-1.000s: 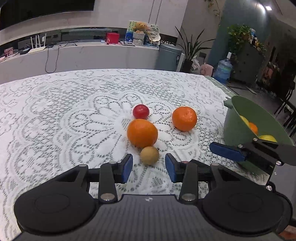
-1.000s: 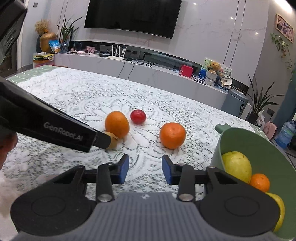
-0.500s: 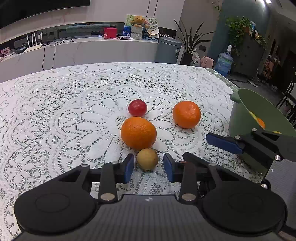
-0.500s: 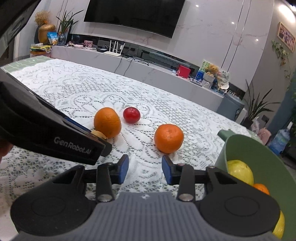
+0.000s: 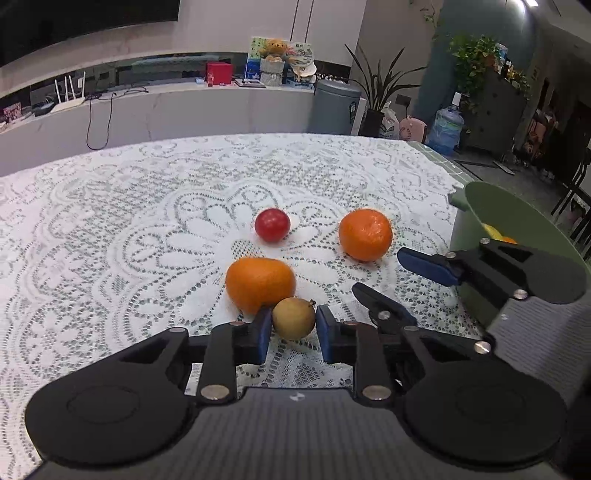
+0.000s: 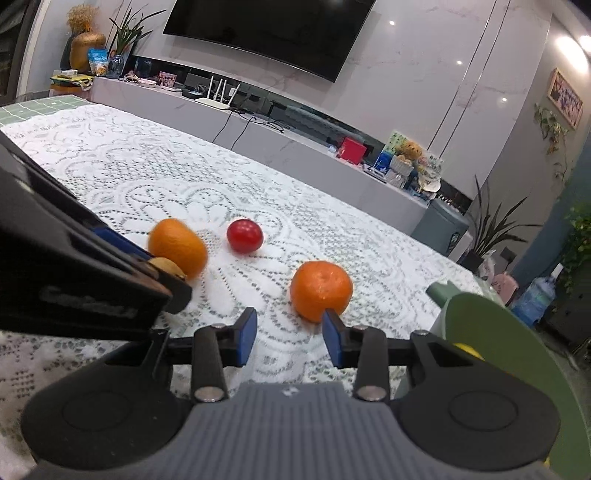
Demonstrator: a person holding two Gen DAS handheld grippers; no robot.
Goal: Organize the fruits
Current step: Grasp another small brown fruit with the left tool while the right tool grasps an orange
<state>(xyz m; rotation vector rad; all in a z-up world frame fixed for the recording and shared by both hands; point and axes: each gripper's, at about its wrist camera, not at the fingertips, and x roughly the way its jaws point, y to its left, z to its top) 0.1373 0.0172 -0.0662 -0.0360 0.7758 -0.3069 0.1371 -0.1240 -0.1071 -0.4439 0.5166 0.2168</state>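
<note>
green bowl (image 5: 517,218) cut off at the edge, its fruit mostly hidden.

We are in a home's living room: a wall-mounted television (image 6: 273,33) above a long low console (image 6: 258,125), potted plants (image 5: 376,92), a teddy bear (image 5: 273,48), and a lace tablecloth (image 5: 110,221).

Bowl (image 5: 517,221) cut by frame edge, contents mostly hidden behind right claw (image 5: 391,278). Small brown fruit (image 6: 166,266) half hidden by left claw's body. Near orange (image 6: 177,247) blurred.
</note>
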